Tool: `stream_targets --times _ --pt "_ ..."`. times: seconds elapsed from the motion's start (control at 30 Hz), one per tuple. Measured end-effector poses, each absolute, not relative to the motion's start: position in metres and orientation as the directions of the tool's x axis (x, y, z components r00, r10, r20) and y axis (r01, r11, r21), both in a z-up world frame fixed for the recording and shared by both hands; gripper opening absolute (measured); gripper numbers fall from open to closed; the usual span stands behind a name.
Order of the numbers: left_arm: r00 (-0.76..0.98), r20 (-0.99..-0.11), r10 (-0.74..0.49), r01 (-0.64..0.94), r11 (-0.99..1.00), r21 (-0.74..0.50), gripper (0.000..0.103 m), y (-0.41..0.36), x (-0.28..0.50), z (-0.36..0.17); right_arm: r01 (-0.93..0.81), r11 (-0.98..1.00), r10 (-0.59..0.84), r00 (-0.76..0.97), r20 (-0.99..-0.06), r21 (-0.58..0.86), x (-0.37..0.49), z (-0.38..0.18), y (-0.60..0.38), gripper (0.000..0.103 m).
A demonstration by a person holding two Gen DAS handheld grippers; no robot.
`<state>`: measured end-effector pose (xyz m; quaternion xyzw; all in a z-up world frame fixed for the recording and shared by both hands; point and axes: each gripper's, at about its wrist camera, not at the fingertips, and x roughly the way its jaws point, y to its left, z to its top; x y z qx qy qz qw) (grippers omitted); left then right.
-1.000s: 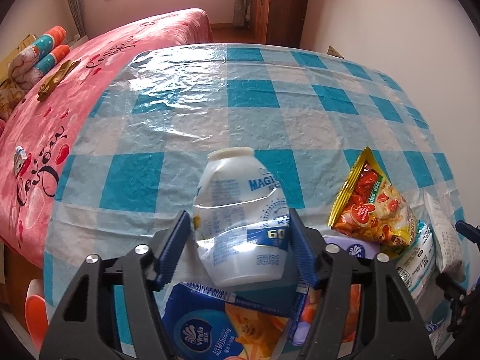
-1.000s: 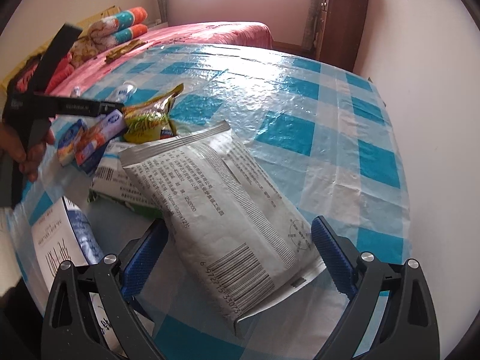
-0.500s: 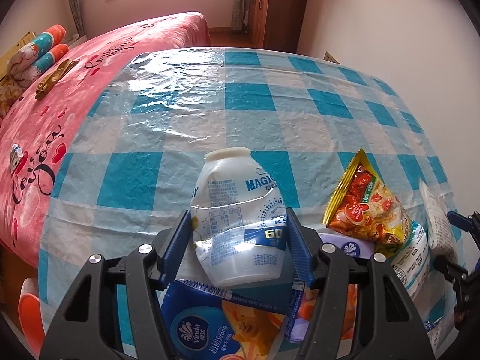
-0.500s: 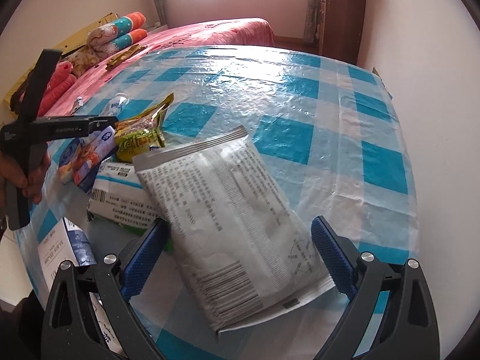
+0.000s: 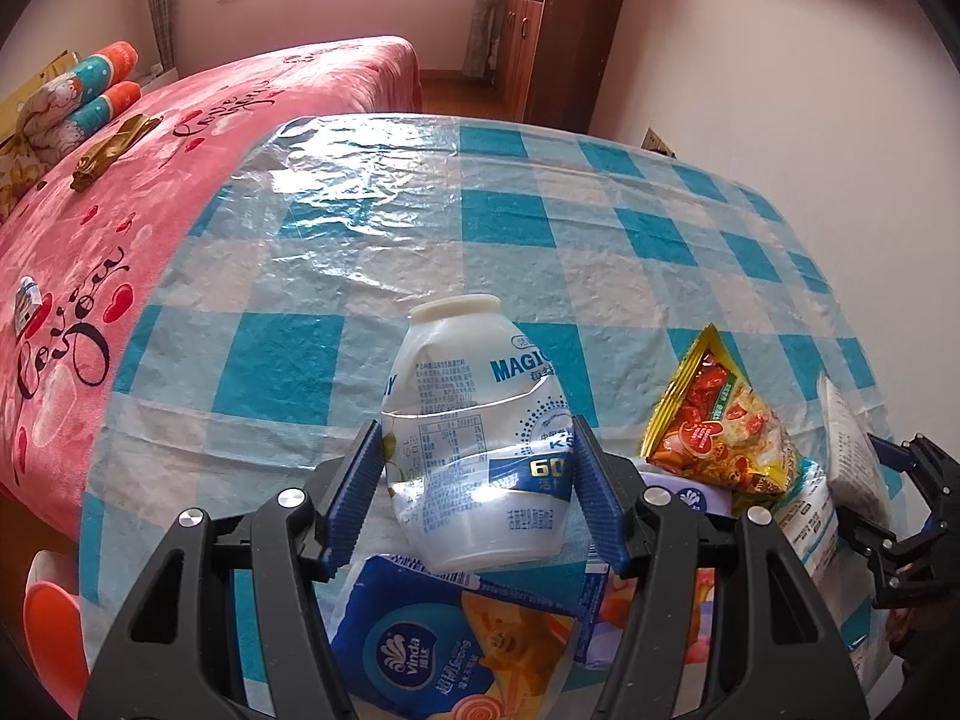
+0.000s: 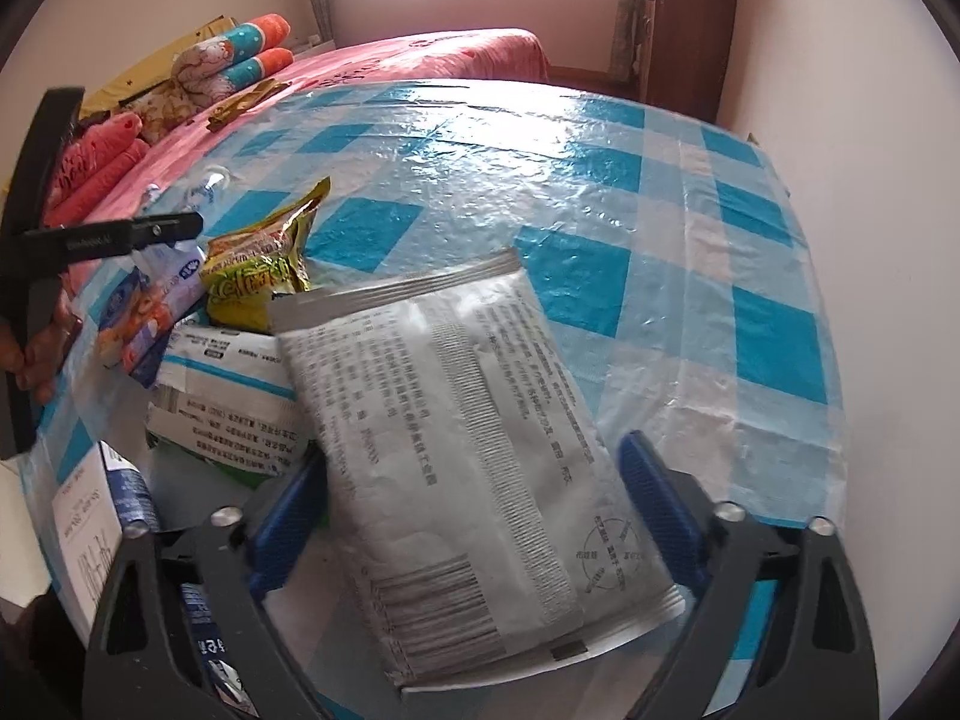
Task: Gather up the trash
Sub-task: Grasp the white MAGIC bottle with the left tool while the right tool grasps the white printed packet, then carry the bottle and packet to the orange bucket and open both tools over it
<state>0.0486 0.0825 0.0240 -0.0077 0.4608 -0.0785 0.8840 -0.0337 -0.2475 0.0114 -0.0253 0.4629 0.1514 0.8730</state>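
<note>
Meanwhile, silver packet (image 6: 462, 450) lies between right fingers (image 6: 657, 495), closing.

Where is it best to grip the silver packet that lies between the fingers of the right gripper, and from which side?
Grip the silver packet across its narrow width, near the barcode end, from above. It lies flat and tilted on other wrappers, and the right gripper, whose jaws have just been closing, already straddles both long edges there.

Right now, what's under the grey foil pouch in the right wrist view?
The grey foil pouch lies partly on a white-and-blue packet, whose right end it covers. Its right side rests on the checked tablecloth. Whatever else lies beneath its middle is hidden.
</note>
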Motion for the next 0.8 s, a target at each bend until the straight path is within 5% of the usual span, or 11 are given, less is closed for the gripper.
stream_targets --times 0.47,0.8 --pt "0.594 -0.784 -0.180 0.143 0.983 -0.118 0.062 0.090 0.028 0.039 -0.223 0.969 0.221 0.584 -0.781 0.107 -0.046 0.026 -0.250 0.062" --pt "0.619 -0.760 -0.197 0.150 0.980 -0.131 0.063 0.099 0.005 0.053 -0.202 0.974 0.210 0.616 -0.759 0.106 -0.058 0.041 -0.247 0.057"
